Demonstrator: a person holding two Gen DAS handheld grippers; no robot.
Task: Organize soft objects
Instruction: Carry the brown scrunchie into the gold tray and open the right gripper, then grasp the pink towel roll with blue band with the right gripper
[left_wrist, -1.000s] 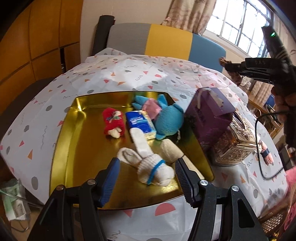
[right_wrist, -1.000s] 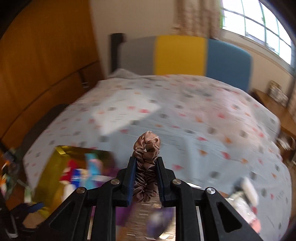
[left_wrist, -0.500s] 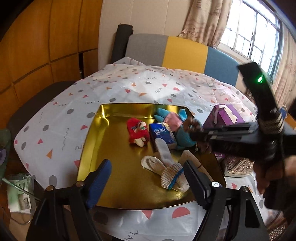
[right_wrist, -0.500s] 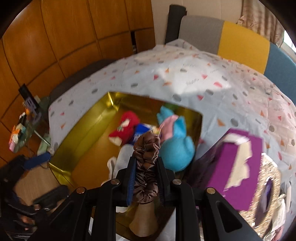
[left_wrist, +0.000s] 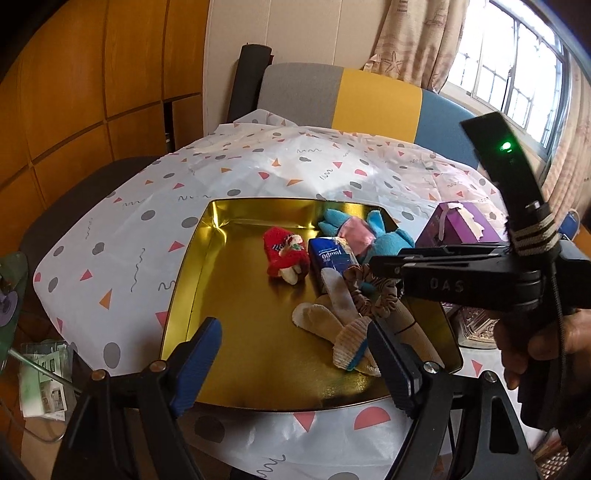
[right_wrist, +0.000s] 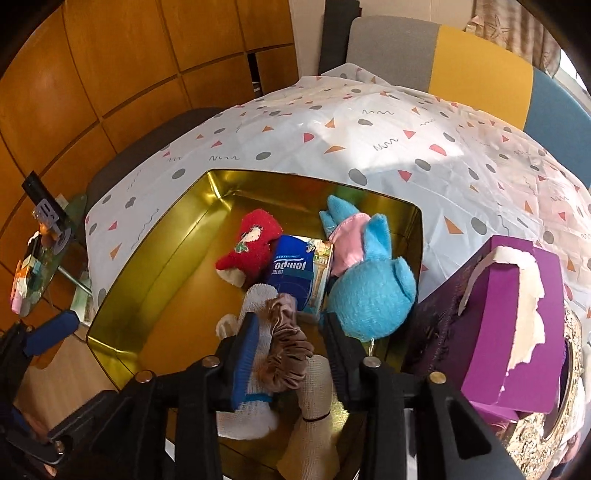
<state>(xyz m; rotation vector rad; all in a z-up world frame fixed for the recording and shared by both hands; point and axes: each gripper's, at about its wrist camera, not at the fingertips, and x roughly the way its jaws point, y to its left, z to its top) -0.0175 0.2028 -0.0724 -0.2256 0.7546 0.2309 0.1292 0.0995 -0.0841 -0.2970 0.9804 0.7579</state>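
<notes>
In the left wrist view, the left hand-held gripper (left_wrist: 291, 360) stood at lower left with its jaws wide and nothing between them, over the near edge of the gold tray (left_wrist: 192, 266) on the bench (left_wrist: 229, 162). Toward the middle of the tray lay a red plush (left_wrist: 284, 254), a blue tissue pack (left_wrist: 330, 256) and a blue soft toy (left_wrist: 384, 236). Lower centre, a pale sock (left_wrist: 332, 314) lay under the brown scrunchie (right_wrist: 284, 343). In the right wrist view, the right hand-held gripper (right_wrist: 290, 350) was opening around that scrunchie, pads looking clear of it. It looked light, limp and springy, probably best pinched across its gathered band. At right stood a purple box (right_wrist: 517, 317).
</notes>
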